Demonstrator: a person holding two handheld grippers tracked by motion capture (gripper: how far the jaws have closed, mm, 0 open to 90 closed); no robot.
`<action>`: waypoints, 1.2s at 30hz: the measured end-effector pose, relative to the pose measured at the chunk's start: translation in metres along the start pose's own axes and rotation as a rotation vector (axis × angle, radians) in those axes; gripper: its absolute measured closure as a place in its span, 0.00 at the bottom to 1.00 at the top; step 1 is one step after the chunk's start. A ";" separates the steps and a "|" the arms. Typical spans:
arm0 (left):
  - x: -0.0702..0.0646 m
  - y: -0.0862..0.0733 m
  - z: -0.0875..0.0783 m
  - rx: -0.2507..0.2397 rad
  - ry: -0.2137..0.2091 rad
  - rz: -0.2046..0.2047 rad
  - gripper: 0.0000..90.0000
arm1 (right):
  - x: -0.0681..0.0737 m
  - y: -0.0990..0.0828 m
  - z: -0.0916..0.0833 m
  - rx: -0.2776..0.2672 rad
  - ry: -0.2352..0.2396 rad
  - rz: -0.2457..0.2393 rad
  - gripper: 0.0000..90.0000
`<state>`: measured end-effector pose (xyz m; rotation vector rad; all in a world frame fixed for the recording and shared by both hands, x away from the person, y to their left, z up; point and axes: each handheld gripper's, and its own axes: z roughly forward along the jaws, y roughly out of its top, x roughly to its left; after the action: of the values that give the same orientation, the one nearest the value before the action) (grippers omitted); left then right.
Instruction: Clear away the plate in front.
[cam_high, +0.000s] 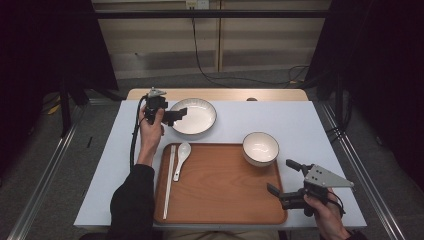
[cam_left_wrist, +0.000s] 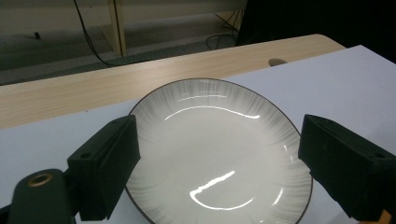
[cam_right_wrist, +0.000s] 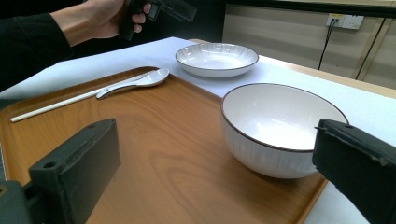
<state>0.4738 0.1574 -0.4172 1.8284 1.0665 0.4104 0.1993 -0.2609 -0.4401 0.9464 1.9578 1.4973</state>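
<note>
A white plate (cam_high: 197, 117) with a dark rim lies on the white table sheet beyond a wooden tray (cam_high: 225, 185). My left gripper (cam_high: 176, 116) hovers at the plate's left rim, open, with the plate (cam_left_wrist: 210, 121) showing between and beyond its jaws (cam_left_wrist: 217, 154). A white bowl (cam_high: 260, 147) stands at the tray's far right corner. My right gripper (cam_high: 281, 176) is held open over the tray's near right corner, facing the bowl (cam_right_wrist: 280, 126), nothing between its jaws (cam_right_wrist: 219, 163). A white spoon (cam_high: 181, 159) and white chopsticks (cam_high: 170, 175) lie along the tray's left side.
The white sheet (cam_high: 300, 120) covers a wooden table whose far strip (cam_high: 220, 94) is bare. Metal rails run along the floor on both sides. Cables hang at the back wall. The tray's middle (cam_right_wrist: 177, 154) carries nothing.
</note>
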 end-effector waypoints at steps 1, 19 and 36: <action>0.003 0.001 0.001 0.026 0.004 0.011 0.15 | -0.001 0.000 0.000 0.000 0.005 -0.004 0.00; 0.047 -0.019 0.033 0.121 0.021 -0.106 0.23 | -0.001 0.000 0.001 0.004 0.013 0.000 0.00; 0.058 -0.028 0.053 0.213 0.031 -0.214 0.69 | 0.000 0.000 0.001 0.016 0.028 -0.014 0.01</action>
<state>0.5282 0.1793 -0.4764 1.8722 1.3551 0.2044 0.1998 -0.2601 -0.4408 0.9215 1.9952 1.4971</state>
